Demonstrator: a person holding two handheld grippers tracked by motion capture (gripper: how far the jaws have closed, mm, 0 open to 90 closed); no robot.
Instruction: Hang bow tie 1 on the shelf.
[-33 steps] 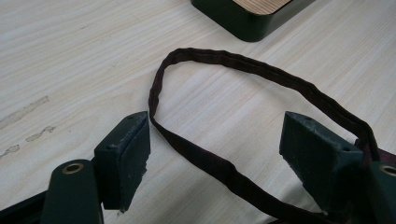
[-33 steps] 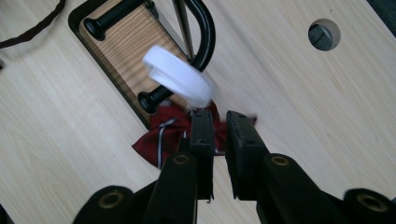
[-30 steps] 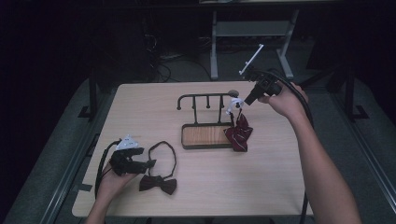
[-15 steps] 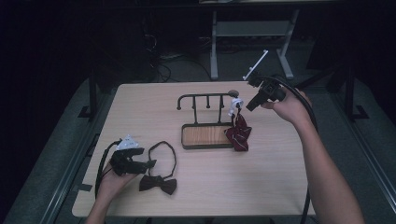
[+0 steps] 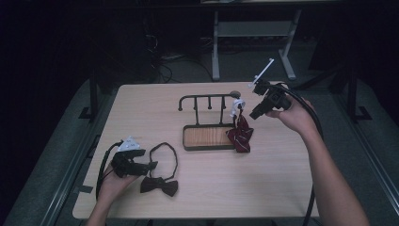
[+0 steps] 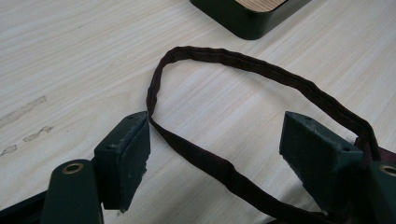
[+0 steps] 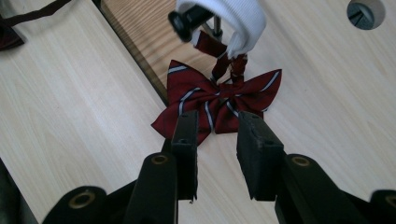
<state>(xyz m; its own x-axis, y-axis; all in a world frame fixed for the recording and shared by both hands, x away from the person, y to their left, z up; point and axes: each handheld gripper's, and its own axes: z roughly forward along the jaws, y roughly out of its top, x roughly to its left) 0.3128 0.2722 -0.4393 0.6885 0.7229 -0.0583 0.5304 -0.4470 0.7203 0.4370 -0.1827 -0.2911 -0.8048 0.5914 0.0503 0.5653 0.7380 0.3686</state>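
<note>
High view: light wood counter [image 5: 291, 188] carrying a dark rack [image 5: 209, 123] with a wooden base tray and a rail of pegs above it. Red striped bow tie [image 5: 240, 134] hanging by its white band [image 5: 236, 104] from the right end of the rail, lower wing resting at the tray's right edge. Dark bow tie [image 5: 159, 185] lying flat near the front left of the counter, neck strap [image 5: 163, 155] looped open behind it. Left hand-held gripper [image 5: 147, 165] low on the counter just beside that strap, hand [image 5: 112, 182] behind it, cable trailing off to the left. Right hand-held gripper [image 5: 254, 113] raised in the air, right of the rack, close to the hanging tie, aimed down and left; right hand [image 5: 295, 114] around its body.

Left gripper view: left hand-held gripper [image 6: 215, 140], jaws spread wide, nothing clamped; dark strap [image 6: 224, 172] running across the counter [image 6: 70, 56] between them, passing close beside the left pad. Corner of the rack's tray [image 6: 247, 14] at the top edge.

Right gripper view: right hand-held gripper [image 7: 215, 142], jaws parted by a narrow gap, empty, hovering in front of the red striped bow tie [image 7: 215, 101]. White band [image 7: 229, 18] hooked over the rail end above the knot; wooden tray [image 7: 140, 32] behind.
</note>
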